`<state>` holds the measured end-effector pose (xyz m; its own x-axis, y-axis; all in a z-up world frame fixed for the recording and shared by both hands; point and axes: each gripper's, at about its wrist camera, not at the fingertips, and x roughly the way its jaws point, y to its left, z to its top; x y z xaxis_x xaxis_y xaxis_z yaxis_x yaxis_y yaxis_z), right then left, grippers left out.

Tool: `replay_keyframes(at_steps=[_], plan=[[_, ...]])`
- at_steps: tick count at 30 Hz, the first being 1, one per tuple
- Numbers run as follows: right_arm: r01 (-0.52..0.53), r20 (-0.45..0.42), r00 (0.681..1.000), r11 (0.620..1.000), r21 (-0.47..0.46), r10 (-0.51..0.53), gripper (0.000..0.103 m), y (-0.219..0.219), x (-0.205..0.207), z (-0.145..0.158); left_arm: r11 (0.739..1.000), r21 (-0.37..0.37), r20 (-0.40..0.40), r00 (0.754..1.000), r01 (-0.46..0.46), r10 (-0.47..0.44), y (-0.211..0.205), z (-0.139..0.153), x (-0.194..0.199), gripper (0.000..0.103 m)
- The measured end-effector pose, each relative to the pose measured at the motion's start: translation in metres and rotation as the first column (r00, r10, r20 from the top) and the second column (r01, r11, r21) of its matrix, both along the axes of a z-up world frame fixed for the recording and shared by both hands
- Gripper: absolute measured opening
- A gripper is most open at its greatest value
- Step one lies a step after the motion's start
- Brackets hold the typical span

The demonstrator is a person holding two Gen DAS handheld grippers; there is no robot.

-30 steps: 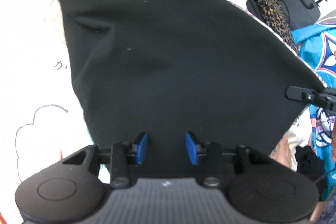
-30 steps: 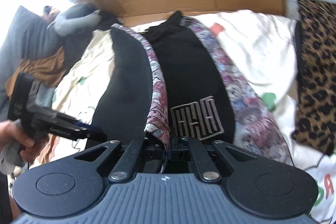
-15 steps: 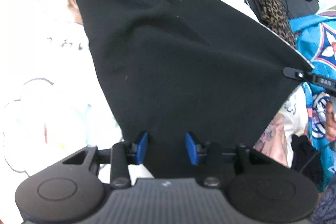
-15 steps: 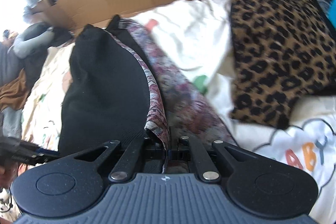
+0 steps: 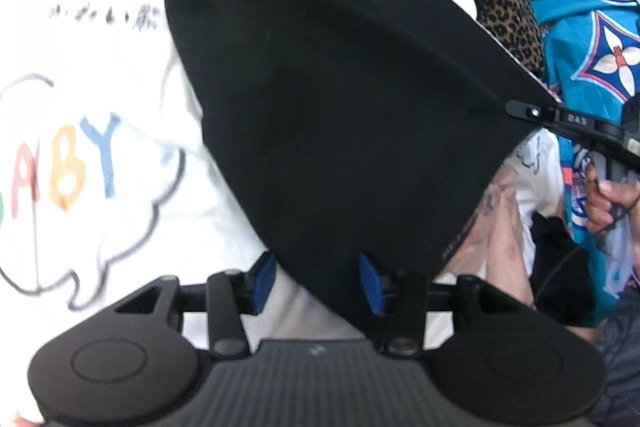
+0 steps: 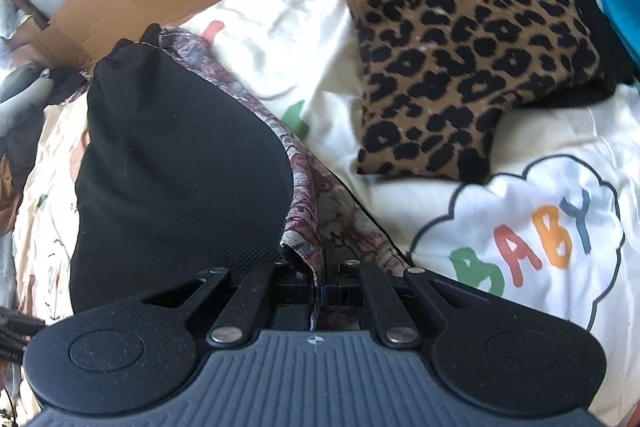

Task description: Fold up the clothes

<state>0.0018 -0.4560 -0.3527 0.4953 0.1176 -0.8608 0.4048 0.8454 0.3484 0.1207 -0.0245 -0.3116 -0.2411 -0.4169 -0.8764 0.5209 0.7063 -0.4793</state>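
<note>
Looking along our left gripper (image 5: pixel 316 281), we see its blue pads opening, a corner of the black garment (image 5: pixel 340 99) draped loosely between them over the white "BABY" bedsheet (image 5: pixel 80 167). At the right edge, our right gripper (image 5: pixel 520 107) pinches the garment's far corner. From the right wrist view, the right gripper (image 6: pixel 316 287) is clamped tight on the patterned hem (image 6: pixel 300 227), the garment lying on the sheet beside a leopard-print cushion (image 6: pixel 460 47). We judge the fabric light, soft and limp; corners and hems give the surest hold.
</note>
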Motion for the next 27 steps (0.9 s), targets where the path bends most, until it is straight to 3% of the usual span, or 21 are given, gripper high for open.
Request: replay_keyframes(at_steps=[6,11,14,21,24,27], plan=[[0.013,-0.028,1.000,1.000,0.005,-0.013,0.001,0.001,-0.006,-0.010,0.999,-0.026,-0.127,0.992,-0.032,0.028,-0.001,-0.016,-0.012,0.050],[0.034,-0.039,0.999,0.999,0.013,-0.033,0.005,-0.001,-0.012,-0.013,0.992,-0.091,-0.180,0.981,-0.085,0.068,-0.008,-0.019,-0.012,0.047],[0.061,-0.034,0.998,0.998,0.010,-0.061,0.011,-0.006,-0.016,-0.012,0.984,-0.132,-0.205,0.974,-0.120,0.091,-0.011,-0.019,-0.009,0.045],[0.092,0.021,0.996,0.996,0.008,-0.092,0.012,-0.013,-0.016,-0.008,0.949,-0.195,-0.268,0.944,-0.248,0.192,-0.008,-0.025,0.004,0.041],[0.085,0.037,0.996,0.996,0.014,-0.086,0.010,-0.014,-0.011,-0.010,0.951,-0.209,-0.273,0.947,-0.229,0.168,-0.016,-0.028,0.001,0.042],[0.066,0.035,0.997,0.998,0.006,-0.066,0.004,-0.012,-0.009,-0.011,0.973,-0.177,-0.248,0.963,-0.151,0.105,-0.030,-0.037,-0.007,0.042]])
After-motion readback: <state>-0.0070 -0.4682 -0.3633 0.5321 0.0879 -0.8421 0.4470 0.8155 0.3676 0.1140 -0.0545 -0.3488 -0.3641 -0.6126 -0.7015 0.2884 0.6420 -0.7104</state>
